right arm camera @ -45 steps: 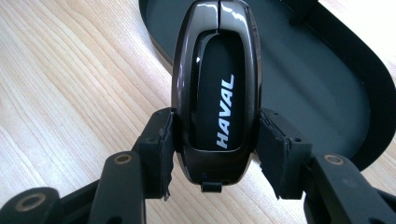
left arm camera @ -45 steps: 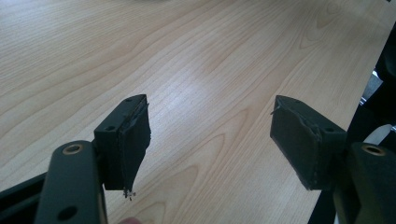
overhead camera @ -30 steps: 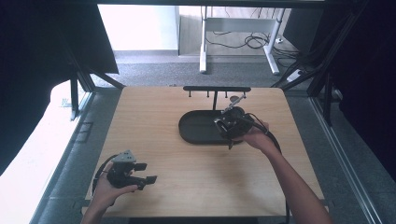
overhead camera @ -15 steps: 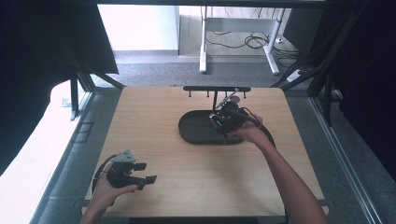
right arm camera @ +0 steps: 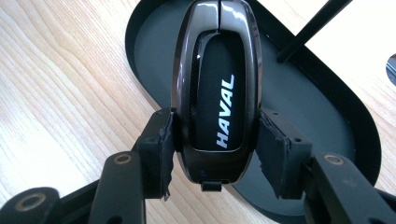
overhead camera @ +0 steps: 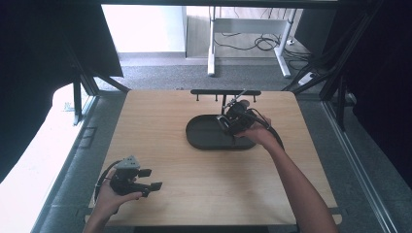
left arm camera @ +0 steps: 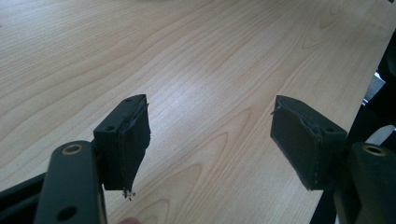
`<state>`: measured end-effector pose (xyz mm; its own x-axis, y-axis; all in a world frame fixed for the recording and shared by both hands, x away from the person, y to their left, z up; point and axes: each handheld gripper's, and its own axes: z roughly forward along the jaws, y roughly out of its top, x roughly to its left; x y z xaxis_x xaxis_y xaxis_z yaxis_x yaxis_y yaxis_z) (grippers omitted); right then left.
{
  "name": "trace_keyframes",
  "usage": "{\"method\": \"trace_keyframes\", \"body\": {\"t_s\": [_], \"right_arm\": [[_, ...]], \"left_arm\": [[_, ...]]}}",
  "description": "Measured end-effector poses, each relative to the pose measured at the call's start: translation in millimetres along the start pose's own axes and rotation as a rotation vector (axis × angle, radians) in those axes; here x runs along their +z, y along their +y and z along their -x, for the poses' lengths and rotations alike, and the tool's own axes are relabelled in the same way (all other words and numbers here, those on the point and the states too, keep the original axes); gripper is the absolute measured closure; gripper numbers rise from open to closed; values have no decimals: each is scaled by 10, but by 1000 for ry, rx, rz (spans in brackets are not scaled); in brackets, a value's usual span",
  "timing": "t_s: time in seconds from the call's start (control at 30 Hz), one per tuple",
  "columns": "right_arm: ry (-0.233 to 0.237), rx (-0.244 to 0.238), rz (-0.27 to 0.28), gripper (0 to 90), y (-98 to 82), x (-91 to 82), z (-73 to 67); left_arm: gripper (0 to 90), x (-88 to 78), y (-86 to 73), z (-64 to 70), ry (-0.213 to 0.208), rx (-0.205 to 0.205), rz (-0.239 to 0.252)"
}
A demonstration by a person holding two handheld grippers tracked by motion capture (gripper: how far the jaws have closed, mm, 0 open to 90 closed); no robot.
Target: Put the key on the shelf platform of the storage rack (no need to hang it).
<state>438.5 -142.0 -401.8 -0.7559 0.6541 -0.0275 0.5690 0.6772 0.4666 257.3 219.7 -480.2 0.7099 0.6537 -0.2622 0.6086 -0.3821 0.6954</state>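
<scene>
Over the black oval tray (overhead camera: 204, 138), at the far right of the wooden table (overhead camera: 194, 194) in the high view, the right gripper (overhead camera: 232, 121) holds a glossy dark key fob (right arm camera: 217, 88) marked HAVAL; in the right gripper view its jaws are clamped on the two long sides of the fob, near the end closest to the camera, with the lettering running lengthwise between the pads; the fob points away from the camera, with the tray floor (right arm camera: 303, 107) behind and beneath it; whether the fob touches the tray cannot be told; a thin black rod (right arm camera: 310, 30) slants across the tray's far side; behind the tray stands a low black rack (overhead camera: 224, 92); at the near left corner of the table the left gripper (overhead camera: 145, 179) is held in the person's left hand (overhead camera: 114, 199), well apart from the tray; in the left gripper view its jaws stand wide apart with bare wood between them.
</scene>
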Motion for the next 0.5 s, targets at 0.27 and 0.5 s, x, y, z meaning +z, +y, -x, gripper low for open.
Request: {"method": "trace_keyframes", "body": {"t_s": [0.27, 0.5], "right_arm": [[2, 18, 11, 497, 9, 20, 76], [-8, 28, 17, 497, 81, 41, 153]], "left_arm": [[288, -5, -2, -4, 1, -3, 2], [288, -9, 1, 2, 2, -1, 1]]}}
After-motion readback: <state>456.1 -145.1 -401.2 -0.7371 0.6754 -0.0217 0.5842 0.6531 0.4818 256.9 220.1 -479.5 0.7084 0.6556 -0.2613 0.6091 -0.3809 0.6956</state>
